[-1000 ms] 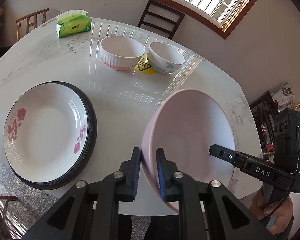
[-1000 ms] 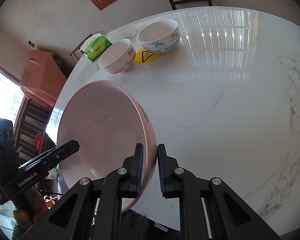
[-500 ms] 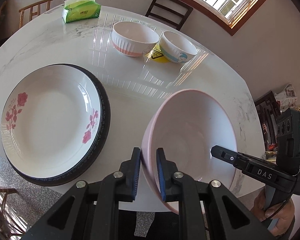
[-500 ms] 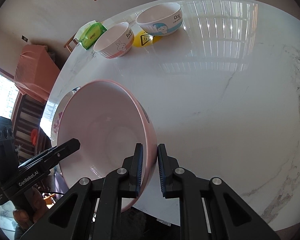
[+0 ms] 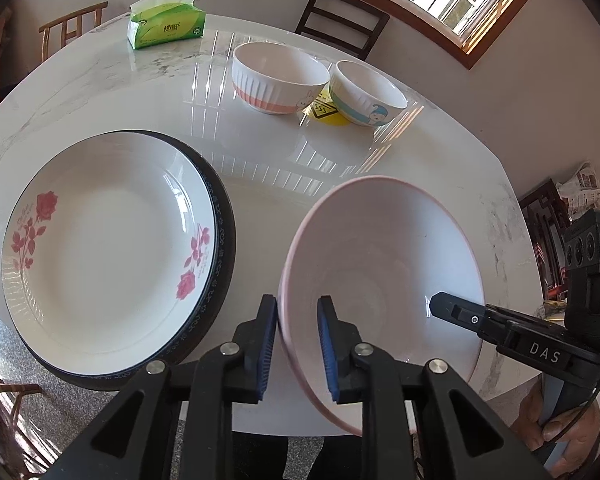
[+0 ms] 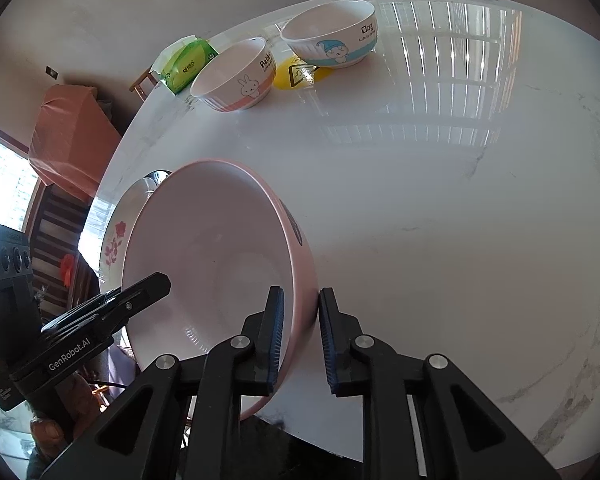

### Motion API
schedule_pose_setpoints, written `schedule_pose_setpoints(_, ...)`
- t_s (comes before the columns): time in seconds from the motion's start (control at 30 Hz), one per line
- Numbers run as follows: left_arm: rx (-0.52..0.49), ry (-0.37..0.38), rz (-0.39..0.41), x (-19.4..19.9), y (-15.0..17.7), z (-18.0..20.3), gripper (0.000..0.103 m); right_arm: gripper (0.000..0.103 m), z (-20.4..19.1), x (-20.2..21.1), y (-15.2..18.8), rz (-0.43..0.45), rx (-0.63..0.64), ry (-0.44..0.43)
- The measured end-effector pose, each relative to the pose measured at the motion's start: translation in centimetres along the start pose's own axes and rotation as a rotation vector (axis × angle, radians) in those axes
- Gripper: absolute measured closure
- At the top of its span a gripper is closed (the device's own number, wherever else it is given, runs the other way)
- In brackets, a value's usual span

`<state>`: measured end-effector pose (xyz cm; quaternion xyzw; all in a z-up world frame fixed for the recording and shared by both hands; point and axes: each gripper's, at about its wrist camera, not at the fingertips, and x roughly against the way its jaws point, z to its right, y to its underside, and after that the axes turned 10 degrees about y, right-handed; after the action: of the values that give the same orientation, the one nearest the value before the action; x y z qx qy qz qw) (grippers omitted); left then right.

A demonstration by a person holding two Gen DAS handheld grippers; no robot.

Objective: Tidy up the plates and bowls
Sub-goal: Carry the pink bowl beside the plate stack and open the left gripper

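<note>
The large pink bowl is held above the near edge of the white marble table, tilted, gripped from both sides at once. The left gripper has its blue-padded jaws closed narrowly on the bowl's left rim, one pad inside and one outside; the right gripper clamps the opposite rim the same way (its tip shows across the bowl in the left wrist view). Just left of the bowl, a white rose-patterned plate sits stacked on a dark-rimmed plate. Farther back stand two small bowls close together: a rabbit bowl with a pink band and a blue-banded cartoon bowl, with a yellow sticker on the table between them. A green tissue pack lies near the far edge.
</note>
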<state>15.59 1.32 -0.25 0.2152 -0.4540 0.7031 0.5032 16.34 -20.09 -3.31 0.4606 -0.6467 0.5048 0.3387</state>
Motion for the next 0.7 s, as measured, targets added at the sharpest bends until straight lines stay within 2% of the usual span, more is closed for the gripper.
schedule_pose_setpoints(0.2, -0.029, -0.02, 0.046, 0.5, 0.0, 0.4, 0.061, 0.078, -0.2, 1.0, -0.2, 0.051, -0.001, -0.023)
schedule_pose_setpoints(0.4, -0.085, -0.076, 0.082, 1.9, -0.2, 0.8, 0.06, 0.077, -0.1, 3.0, -0.3, 0.139, 0.008, -0.024)
schedule_pose_setpoints(0.5, -0.077, -0.085, 0.072, 2.7, -0.9, 0.6, 0.058, 0.077, -0.2, 3.7, -0.7, 0.157, 0.02, -0.035)
schedule_pose_setpoints(0.63, -0.065, -0.039, 0.125, 4.5, -2.2, 0.2, 0.056, 0.077, -0.6, 5.3, -2.0, 0.182, 0.026, -0.065)
schedule_pose_setpoints(0.7, -0.068, 0.011, 0.163, 5.4, -2.8, 0.0, 0.055, 0.077, -1.0, 6.1, -2.8, 0.188, 0.034, -0.079)
